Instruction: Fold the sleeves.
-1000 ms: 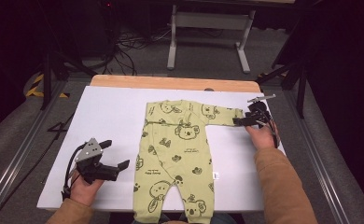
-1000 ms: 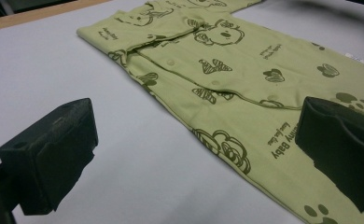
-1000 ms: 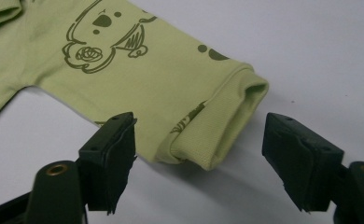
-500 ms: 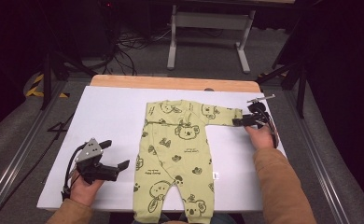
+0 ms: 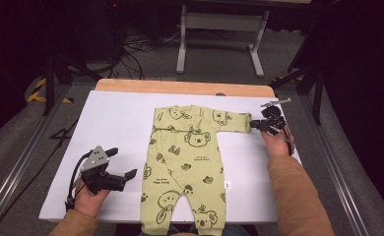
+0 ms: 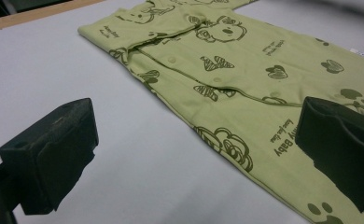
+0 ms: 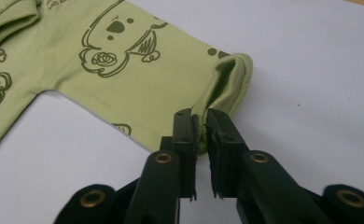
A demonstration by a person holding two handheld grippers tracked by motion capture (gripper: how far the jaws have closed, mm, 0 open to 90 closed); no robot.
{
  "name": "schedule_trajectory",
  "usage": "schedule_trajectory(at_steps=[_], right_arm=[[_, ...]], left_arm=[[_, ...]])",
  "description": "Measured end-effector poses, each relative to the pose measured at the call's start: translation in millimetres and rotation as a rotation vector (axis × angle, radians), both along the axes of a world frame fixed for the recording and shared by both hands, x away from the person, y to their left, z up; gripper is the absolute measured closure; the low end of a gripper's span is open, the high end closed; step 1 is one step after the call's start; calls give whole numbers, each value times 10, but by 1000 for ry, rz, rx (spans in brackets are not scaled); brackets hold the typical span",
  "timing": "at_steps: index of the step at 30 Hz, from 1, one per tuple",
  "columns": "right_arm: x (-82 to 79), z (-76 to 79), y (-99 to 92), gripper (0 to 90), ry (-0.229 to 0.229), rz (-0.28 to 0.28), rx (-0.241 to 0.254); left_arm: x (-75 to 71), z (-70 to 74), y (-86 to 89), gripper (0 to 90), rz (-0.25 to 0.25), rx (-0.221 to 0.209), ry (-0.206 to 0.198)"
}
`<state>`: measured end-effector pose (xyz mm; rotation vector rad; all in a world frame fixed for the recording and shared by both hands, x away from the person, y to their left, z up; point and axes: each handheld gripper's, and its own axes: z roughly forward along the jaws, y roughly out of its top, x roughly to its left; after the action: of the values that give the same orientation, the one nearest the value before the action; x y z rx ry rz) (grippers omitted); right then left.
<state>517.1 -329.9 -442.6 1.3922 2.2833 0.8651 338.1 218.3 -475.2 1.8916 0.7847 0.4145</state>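
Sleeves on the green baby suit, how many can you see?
1 for sure: the yellow-green cotton baby suit stretches one sleeve toward the right gripper, which pinches its cuff. The other sleeve looks folded across the chest, partly hidden.

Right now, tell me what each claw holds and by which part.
Right claw pinches the green baby romper by its sleeve cuff. Left claw is open, holding nothing.

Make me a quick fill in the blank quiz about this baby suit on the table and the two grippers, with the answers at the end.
1. The right gripper is shut on the cuff of the baby suit's ____.
2. The left gripper rests beside the suit with its jaws ____.
3. The suit is green with a print of ____ faces.
4. The suit lies flat on a ____ table.

Missing words: sleeve; open; koala; white
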Motion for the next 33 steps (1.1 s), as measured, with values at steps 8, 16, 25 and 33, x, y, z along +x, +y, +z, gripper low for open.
schedule_trajectory(at_steps=[8,16,25,33], right_arm=[[-51,95,27,851,-40,13,-27],[-113,210,49,851,-85,27,-27],[-109,464,263,854,-126,59,-50],[-103,643,499,854,-157,107,-42]], left_arm=[[-2,3,2,3,5,-4,-2],[-7,9,4,1,4,-16,-7],[-17,16,23,1,-1,-16,-13],[-18,14,21,2,-1,-15,-16]])
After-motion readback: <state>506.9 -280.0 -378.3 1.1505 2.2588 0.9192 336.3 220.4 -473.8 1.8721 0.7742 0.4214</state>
